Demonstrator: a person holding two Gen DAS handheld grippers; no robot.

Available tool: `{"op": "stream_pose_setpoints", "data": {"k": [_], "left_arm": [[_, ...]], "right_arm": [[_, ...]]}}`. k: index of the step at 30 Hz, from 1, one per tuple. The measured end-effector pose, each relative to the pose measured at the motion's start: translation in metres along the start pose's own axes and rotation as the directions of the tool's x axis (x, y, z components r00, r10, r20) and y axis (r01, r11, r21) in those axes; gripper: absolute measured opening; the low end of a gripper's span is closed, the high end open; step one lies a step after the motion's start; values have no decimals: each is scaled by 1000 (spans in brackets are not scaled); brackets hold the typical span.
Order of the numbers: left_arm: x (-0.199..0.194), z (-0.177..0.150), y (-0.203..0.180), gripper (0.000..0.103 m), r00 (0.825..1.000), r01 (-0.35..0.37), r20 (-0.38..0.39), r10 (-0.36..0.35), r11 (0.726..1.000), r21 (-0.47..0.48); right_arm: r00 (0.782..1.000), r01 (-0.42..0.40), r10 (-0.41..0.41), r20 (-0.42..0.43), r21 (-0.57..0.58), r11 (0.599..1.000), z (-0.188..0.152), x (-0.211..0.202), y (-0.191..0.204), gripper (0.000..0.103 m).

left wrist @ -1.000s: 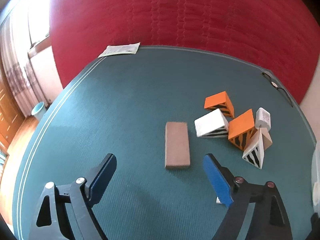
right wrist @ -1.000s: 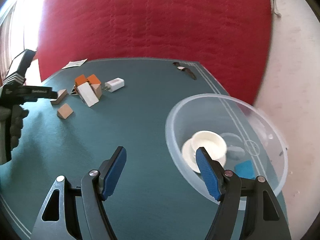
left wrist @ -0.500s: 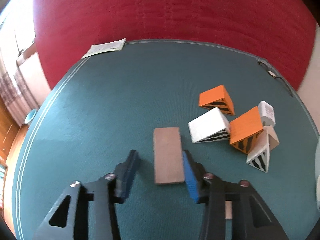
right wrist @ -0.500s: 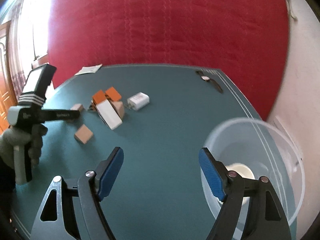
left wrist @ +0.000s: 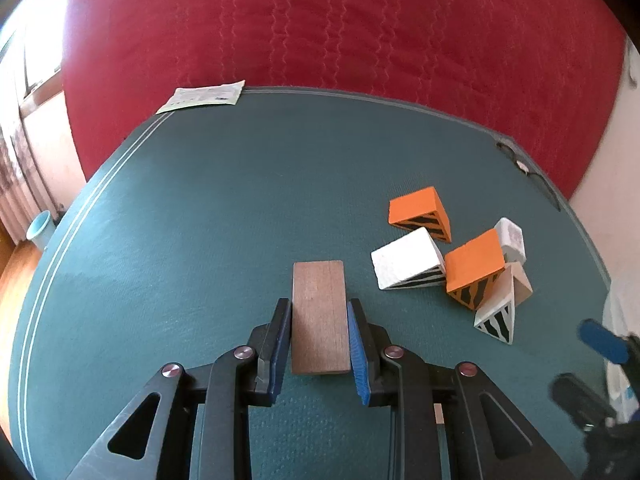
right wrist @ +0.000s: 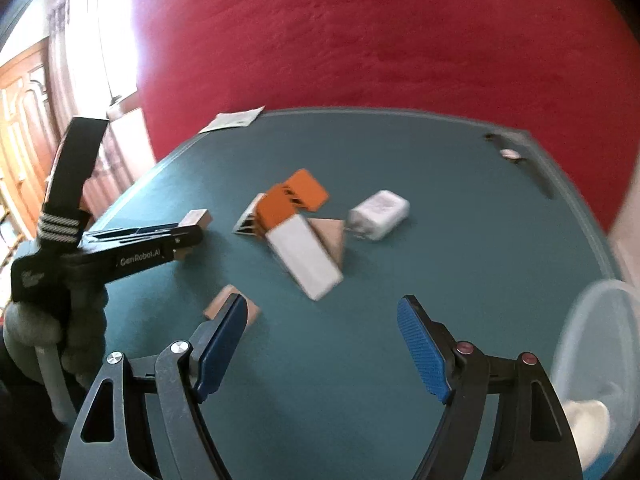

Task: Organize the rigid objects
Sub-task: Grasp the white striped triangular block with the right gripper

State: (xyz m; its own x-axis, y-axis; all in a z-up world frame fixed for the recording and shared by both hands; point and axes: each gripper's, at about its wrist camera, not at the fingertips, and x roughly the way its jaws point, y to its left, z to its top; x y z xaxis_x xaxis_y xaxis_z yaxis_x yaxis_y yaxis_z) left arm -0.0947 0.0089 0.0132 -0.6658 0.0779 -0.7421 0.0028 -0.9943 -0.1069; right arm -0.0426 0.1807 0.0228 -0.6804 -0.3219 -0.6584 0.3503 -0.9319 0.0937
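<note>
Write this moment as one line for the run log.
left hand-held gripper: shut on wooden block | right hand-held gripper: open, empty | clear bowl: at right

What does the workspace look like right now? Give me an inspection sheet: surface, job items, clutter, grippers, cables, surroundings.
Surface: green mat, flat, white edge lines.
Job's things: plain wooden block between the left fingers; orange striped wedges, white wedge and tan wedge clustered together; small wooden block lying apart.
Clutter: white charger, paper sheet, wristwatch, clear plastic bowl.
Grippers: left gripper shut on the plain wooden block; right gripper open, nothing between its fingers.
Cables: nothing seen.
Surroundings: red mattress, window, wooden door.
</note>
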Motion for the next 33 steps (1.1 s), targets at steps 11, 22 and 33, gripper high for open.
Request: {"op": "stream_pose_setpoints", "data": {"k": [11, 22, 33], "left_arm": [[-4, -3, 7, 29, 999, -31, 22, 32, 999, -37], [-1, -5, 6, 29, 1000, -29, 9, 29, 999, -35], [-1, -9, 1, 29, 1000, -26, 12, 26, 999, -21]], "right_arm": [[994, -93, 92, -61, -5, 996, 21, 47, 3, 64], [993, -90, 88, -83, -10, 996, 22, 64, 6, 46], [998, -55, 53, -47, -43, 998, 9, 44, 14, 39]]}}
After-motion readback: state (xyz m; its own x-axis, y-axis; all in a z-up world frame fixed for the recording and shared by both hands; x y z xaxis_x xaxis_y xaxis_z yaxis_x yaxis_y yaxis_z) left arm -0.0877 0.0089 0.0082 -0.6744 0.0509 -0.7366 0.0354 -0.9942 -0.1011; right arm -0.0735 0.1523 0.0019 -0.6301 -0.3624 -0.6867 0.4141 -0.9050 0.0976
